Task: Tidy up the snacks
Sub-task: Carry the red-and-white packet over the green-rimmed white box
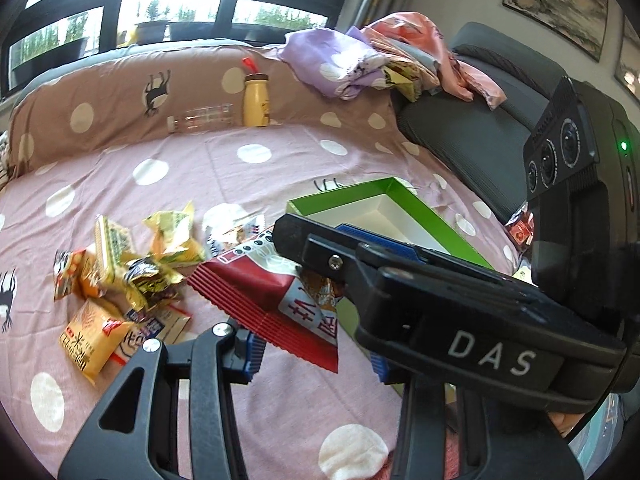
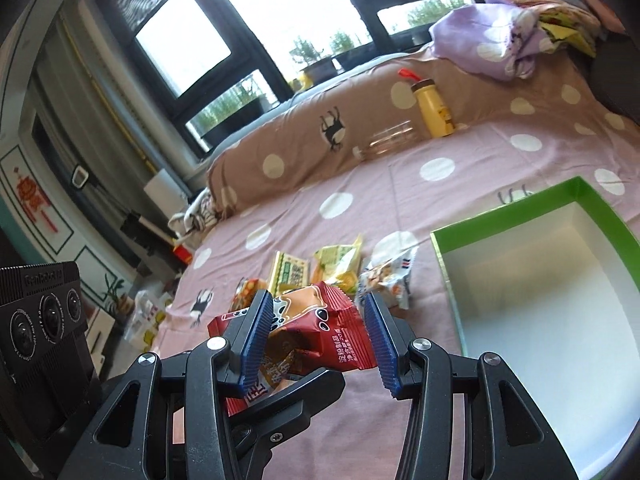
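Note:
A red snack packet (image 1: 256, 300) lies between the fingers of both grippers above the pink bedspread. My left gripper (image 1: 316, 356) has its jaws spread about the packet's width, and the right gripper's body crosses in front and hides its right pad. My right gripper (image 2: 320, 340) is open around the same red packet (image 2: 320, 332), with its left pad touching the packet. A pile of yellow and orange snack packets (image 1: 120, 272) lies to the left. An empty green box (image 1: 380, 216) with a white inside sits to the right; it also shows in the right wrist view (image 2: 540, 300).
A yellow bottle (image 1: 256, 100) and a clear bottle (image 1: 200, 118) lie against the brown spotted pillow (image 1: 120, 92). Crumpled purple and pink clothes (image 1: 360, 60) sit at the back right. A dark grey headboard cushion (image 1: 480, 128) borders the bed on the right.

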### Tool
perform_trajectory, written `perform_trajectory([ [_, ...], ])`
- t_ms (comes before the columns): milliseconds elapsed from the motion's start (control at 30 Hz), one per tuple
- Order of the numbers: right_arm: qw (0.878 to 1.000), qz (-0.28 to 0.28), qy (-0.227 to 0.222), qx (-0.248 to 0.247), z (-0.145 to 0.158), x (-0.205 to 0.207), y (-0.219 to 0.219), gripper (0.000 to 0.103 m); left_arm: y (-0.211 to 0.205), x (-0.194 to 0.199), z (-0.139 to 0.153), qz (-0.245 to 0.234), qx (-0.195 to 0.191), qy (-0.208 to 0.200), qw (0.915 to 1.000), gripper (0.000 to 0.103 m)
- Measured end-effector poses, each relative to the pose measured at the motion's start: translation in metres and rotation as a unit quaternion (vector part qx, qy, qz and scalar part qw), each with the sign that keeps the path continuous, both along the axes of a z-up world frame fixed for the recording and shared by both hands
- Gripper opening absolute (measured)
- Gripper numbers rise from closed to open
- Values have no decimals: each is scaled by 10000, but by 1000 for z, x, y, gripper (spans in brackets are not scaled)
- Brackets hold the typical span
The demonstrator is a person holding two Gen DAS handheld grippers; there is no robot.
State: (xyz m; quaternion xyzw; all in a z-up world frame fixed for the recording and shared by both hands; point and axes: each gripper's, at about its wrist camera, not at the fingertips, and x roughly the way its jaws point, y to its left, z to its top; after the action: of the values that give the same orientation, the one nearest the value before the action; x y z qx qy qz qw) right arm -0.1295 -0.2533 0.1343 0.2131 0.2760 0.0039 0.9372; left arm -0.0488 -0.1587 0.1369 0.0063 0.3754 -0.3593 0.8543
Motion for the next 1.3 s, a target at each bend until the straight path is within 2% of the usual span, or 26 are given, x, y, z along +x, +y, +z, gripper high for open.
perform_trajectory([
  [733, 9929, -1048, -311, 458, 3, -47, -77, 50, -85, -8, 8, -967, 224, -184, 9949, 41],
  [1300, 9846, -1604, -111, 690, -11, -61, -114, 50, -122, -4, -5, -1397, 283, 99, 9897, 41],
])
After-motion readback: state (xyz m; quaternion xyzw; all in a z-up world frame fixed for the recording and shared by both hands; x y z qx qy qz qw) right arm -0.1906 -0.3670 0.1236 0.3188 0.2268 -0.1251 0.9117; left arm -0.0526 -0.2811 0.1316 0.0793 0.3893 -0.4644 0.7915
